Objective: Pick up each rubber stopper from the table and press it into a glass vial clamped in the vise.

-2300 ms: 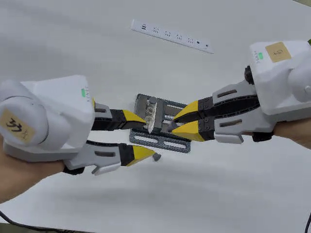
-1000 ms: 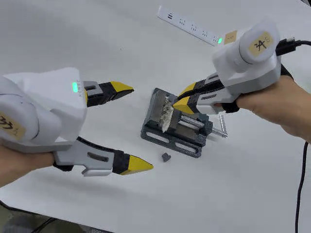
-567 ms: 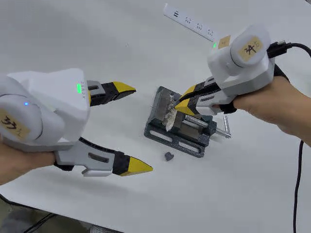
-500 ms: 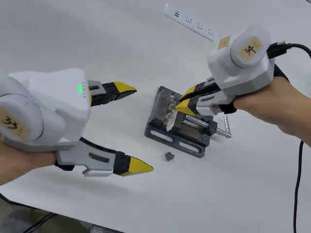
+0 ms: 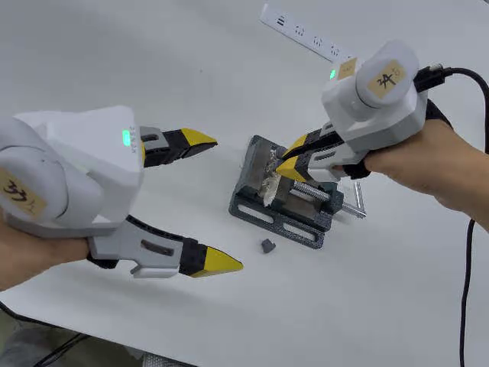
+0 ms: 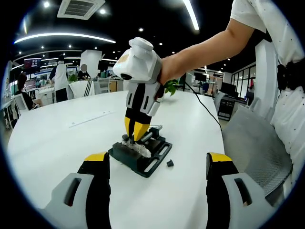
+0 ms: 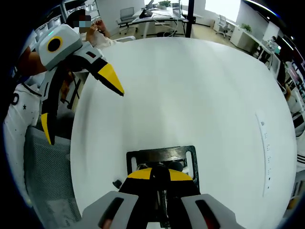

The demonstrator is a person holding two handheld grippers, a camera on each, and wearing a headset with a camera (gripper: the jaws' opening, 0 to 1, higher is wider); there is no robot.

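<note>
right gripper sticker scrawl unreadable; jaws near-closed over vise, grasp unclear. left gripper wide open, empty. stopper lies beside vise.

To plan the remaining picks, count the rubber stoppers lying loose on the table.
1. The stopper lies on the table beside the vise, not touching it. Another may be hidden under the right gripper, whose tips sit over the vise.

Left hand-held gripper spread wide; right hand-held gripper closed.
</note>
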